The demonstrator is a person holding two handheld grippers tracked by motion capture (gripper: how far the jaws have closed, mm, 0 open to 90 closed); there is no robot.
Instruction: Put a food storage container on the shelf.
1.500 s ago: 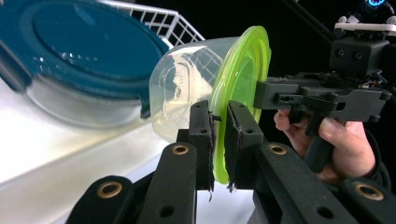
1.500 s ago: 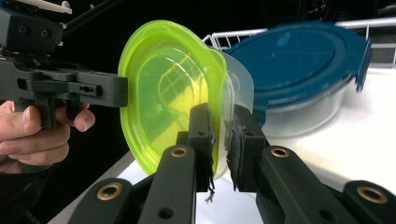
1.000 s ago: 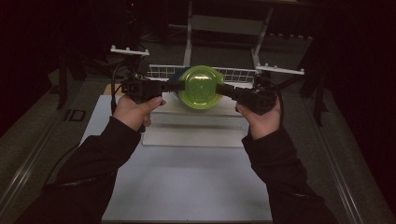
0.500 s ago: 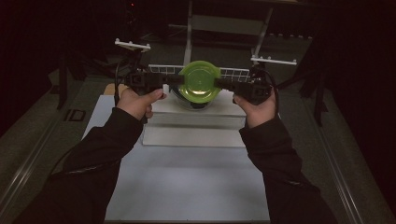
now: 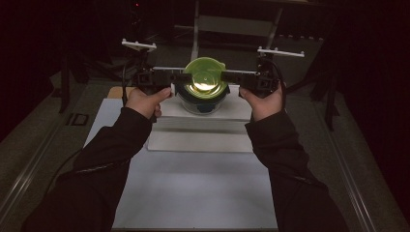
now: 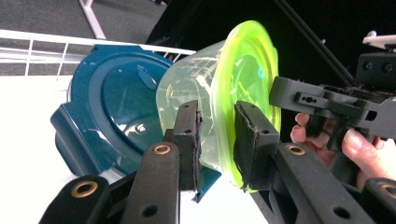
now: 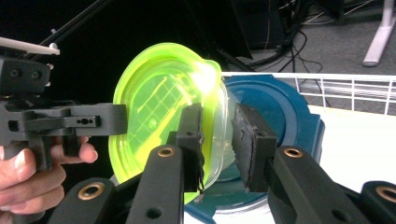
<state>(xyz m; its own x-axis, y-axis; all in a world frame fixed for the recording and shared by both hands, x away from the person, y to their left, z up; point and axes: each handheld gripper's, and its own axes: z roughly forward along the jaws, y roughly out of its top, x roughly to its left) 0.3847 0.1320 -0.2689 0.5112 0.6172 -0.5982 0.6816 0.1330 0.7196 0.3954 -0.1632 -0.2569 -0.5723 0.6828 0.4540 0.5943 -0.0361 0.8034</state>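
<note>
High view: both forearms reach forward from the bottom edge, hands level, left gripper (image 5: 169,78) and right gripper (image 5: 237,76) pointing inward at each other across the green-lidded container (image 5: 205,79). The container sits between the two tips, stacked on a blue-lidded container (image 5: 200,104) that rests on the white board (image 5: 198,140). Green lid faces up toward the camera.

Left gripper view: jaws straddle the green lid's rim and the clear wall under it. They have just been opening; a slight gap shows at the pads, so the grip looks loosened. In this turned view the lid face points right, the blue lid (image 6: 116,112) just behind the container at left. The other hand (image 6: 355,149) shows past the container.

Right gripper view: jaws astride the opposite rim, also just opening, far pad off the wall. Lid face points left; blue lid behind at right.
</note>
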